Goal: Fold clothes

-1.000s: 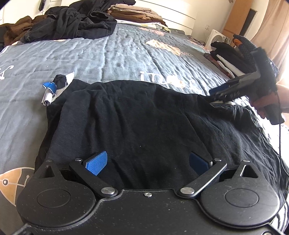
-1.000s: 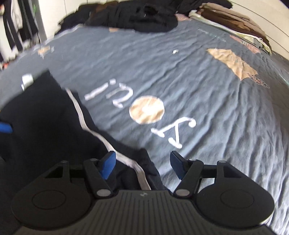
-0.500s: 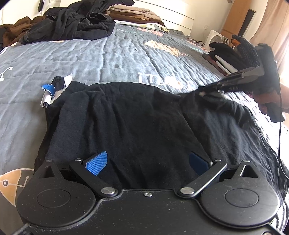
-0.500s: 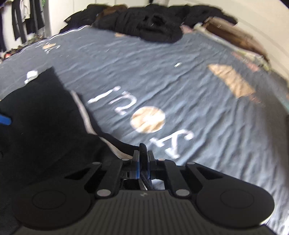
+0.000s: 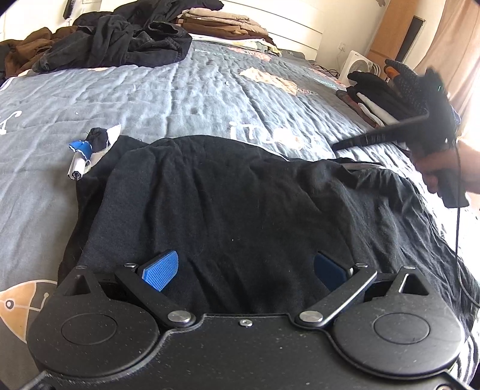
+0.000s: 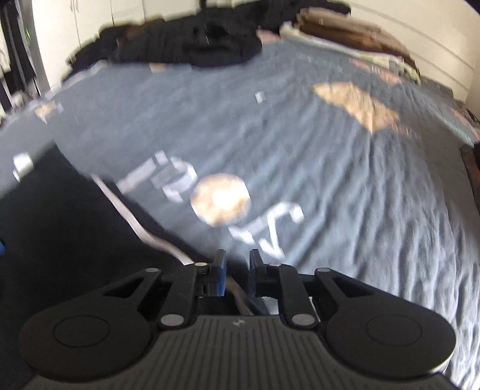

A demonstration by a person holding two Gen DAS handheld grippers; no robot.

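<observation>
A black garment (image 5: 240, 204) lies spread on the grey quilt (image 5: 180, 99). My left gripper (image 5: 244, 270) stands open over its near hem, blue pads wide apart and the cloth lying loose under them. My right gripper (image 5: 337, 147), held by a gloved hand (image 5: 444, 168), hangs just above the garment's far right corner. In the right wrist view my right gripper (image 6: 238, 270) shows a narrow gap and its jaws are opening. The garment's white-striped edge (image 6: 132, 216) runs below the jaws, and the pads do not press on it.
A heap of dark clothes (image 5: 120, 45) and a folded brown stack (image 5: 222, 22) lie at the head of the bed. Another folded stack (image 5: 375, 99) sits at the right edge, a white fan (image 5: 357, 64) behind it. A small blue-and-white bundle (image 5: 87, 150) lies left of the garment.
The right gripper closed on the garment's far right corner, then parted its jaws a little and rose off the cloth, which now lies on the quilt. The left gripper has not moved.
</observation>
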